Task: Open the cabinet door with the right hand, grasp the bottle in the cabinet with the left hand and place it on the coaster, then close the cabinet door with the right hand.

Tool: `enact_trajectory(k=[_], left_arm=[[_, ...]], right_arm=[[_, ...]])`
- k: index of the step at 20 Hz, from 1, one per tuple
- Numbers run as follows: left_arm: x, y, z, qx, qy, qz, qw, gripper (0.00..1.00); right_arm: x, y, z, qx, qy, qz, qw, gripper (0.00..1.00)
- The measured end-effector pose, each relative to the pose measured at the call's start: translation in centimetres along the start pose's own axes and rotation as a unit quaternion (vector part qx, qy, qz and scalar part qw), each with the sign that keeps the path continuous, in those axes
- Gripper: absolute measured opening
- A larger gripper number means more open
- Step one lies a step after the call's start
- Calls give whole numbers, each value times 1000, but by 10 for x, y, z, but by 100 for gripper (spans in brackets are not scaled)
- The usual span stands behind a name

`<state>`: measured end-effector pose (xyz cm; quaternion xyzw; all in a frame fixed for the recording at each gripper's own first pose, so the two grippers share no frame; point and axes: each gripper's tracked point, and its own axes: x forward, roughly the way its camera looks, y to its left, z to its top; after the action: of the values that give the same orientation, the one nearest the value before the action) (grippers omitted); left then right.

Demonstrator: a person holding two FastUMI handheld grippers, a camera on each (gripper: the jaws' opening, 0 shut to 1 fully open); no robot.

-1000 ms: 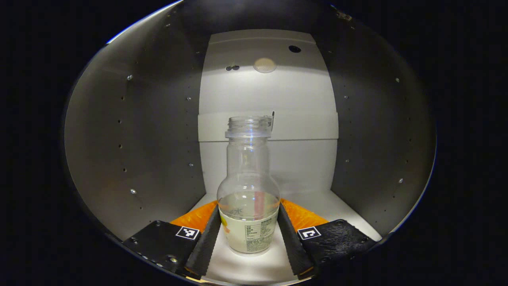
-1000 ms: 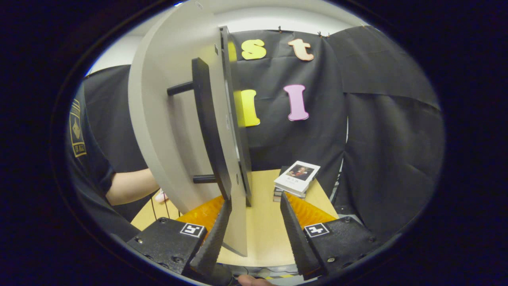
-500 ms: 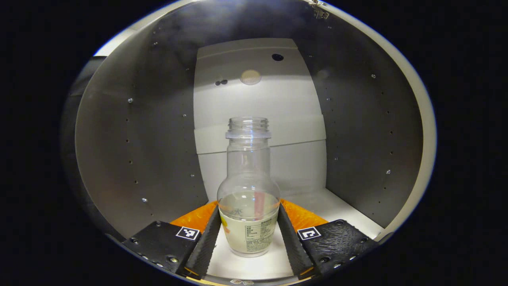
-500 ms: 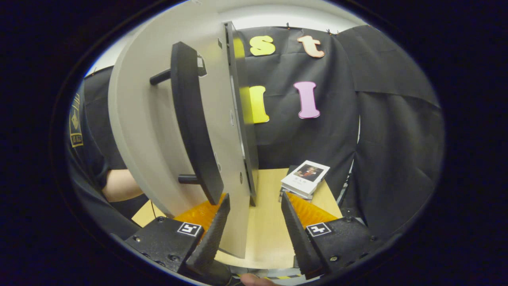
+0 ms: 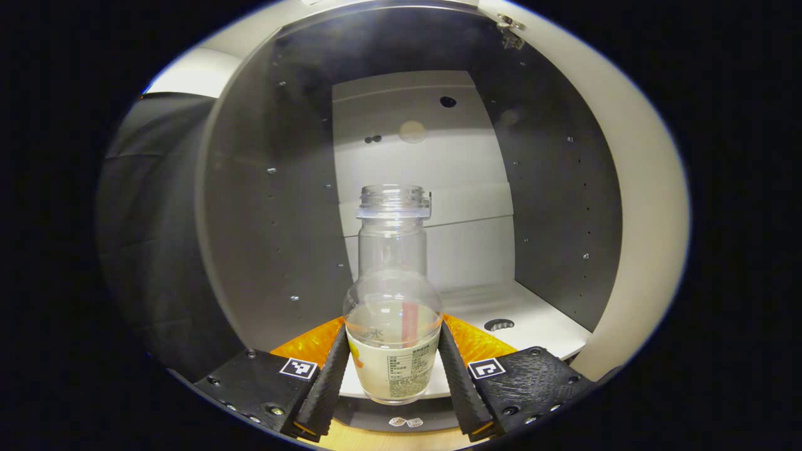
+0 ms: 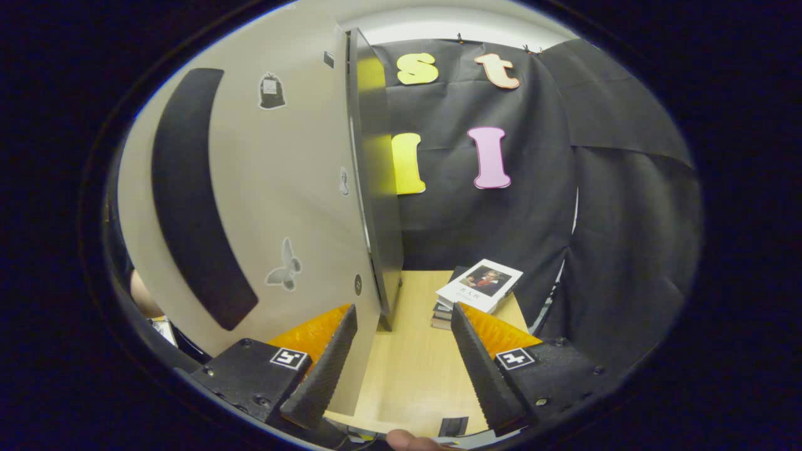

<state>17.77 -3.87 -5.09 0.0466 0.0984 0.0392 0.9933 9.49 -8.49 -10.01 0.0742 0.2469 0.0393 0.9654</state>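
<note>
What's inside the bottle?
The bottle, held upright between the left gripper fingers, looks clear and empty in its upper part, with no cap. A label wraps the lower part, so what sits at the bottom is hidden.

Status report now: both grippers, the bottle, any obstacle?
Left gripper shut on bottle, at cabinet mouth. Right gripper open beside open door. No obstacle seen.

My left gripper [image 5: 391, 376] has the clear, uncapped plastic bottle [image 5: 391, 294] upright between its fingers, at the front edge of the grey open cabinet [image 5: 269, 207], whose white floor [image 5: 532, 313] runs behind it. My right gripper [image 6: 401, 366] straddles the grey cabinet door [image 6: 301, 188] edge; its long dark handle [image 6: 188, 207] sits left. Stacked books [image 6: 477, 285] lie ahead-right on the light wooden table [image 6: 413, 357].
</note>
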Motion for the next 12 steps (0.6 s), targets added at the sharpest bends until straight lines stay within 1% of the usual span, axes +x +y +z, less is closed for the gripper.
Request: enact_trajectory(k=[1,2,3,4,5,6,7,9,12], left_arm=[[-10,9,-2,0,-3,14,1000,72],[-20,19,-6,1,-2,27,1000,62],[-30,26,-13,-1,3,32,999,62],[-40,33,-17,-8,5,38,999,62],[-51,41,-19,-13,5,42,999,83],[-62,50,-23,-14,3,48,999,72],[-72,59,-28,-10,4,56,998,72],[-90,77,-41,-3,9,64,998,72],[-119,104,-55,-11,6,71,997,72]], right_arm=[[3,-25,2,-15,-19,-49,998,96],[10,-52,9,-27,-36,-97,994,99],[16,-74,11,-28,-41,-131,990,99],[26,-79,6,-16,-41,-143,989,100],[33,-81,7,3,-44,-144,989,100],[36,-84,9,18,-46,-147,988,100],[39,-89,11,26,-46,-155,987,100],[40,-100,10,36,-44,-182,982,100],[32,-101,-3,77,-33,-215,973,100]])
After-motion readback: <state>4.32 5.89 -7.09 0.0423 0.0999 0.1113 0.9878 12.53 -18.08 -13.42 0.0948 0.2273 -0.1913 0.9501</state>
